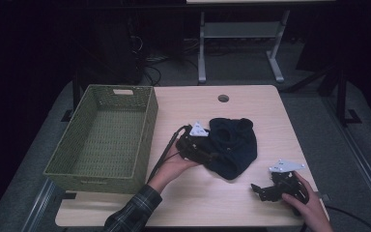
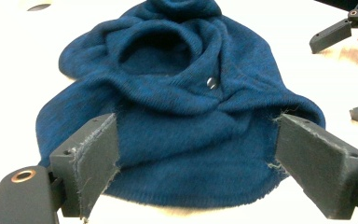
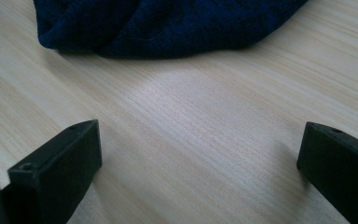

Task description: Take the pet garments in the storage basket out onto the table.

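I find my left claw (image 1: 211, 157) spread wide and empty at the nine o'clock hem of the blue knit garment (image 1: 233, 145) lying mid-desk (image 1: 251, 104), apparently poised to grasp; right claw (image 1: 257, 189) idles open at five o'clock.

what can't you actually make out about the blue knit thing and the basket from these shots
- Blue knit garment, high view: its left edge is hidden behind the left gripper; too dark to tell what garment it is.
- Garment, left gripper view: the top is cut off by the frame; the underside is hidden.
- Garment, right gripper view: cut off by the top edge.
- Green woven basket, high view: the near inner wall is hidden by its rim.
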`<state>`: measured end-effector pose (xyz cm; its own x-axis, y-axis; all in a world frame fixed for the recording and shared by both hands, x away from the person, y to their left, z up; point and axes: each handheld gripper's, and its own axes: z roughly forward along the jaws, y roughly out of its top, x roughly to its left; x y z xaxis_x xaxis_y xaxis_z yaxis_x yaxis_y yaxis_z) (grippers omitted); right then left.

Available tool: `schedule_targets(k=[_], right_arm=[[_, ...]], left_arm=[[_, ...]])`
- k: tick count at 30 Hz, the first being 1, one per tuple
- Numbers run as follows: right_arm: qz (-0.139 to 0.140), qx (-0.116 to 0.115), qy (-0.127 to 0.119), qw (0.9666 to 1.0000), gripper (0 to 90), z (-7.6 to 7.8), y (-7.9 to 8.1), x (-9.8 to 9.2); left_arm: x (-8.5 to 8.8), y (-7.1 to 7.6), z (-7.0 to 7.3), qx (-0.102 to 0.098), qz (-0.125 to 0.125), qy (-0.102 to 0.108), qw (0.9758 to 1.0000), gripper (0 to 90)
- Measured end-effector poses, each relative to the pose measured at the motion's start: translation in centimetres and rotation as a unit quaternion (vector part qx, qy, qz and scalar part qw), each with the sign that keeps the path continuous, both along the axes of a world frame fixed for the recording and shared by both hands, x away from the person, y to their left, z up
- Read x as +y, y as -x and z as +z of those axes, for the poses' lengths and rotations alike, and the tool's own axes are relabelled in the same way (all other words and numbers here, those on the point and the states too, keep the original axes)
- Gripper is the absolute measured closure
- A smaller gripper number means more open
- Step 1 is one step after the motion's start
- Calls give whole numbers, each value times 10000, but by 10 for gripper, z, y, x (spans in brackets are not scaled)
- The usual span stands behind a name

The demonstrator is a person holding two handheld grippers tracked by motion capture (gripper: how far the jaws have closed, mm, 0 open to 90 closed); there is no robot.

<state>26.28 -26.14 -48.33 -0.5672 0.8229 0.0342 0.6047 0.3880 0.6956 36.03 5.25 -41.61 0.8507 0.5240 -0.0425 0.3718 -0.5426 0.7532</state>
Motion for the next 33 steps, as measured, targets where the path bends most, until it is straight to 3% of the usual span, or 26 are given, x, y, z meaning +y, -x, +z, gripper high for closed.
schedule_targets(k=[13, 32, 33], right_arm=[[-1, 0, -1, 10000, 0, 0, 0, 0], [20, -26, 8, 10000, 0, 0, 0, 0], [14, -20, 5, 10000, 0, 0, 0, 0]], left_arm=[[31, 21, -20, 33, 191, -162, 9997, 131], [56, 47, -54, 232, 344, -747, 9963, 129], [58, 48, -55, 172, 367, -665, 9970, 127]])
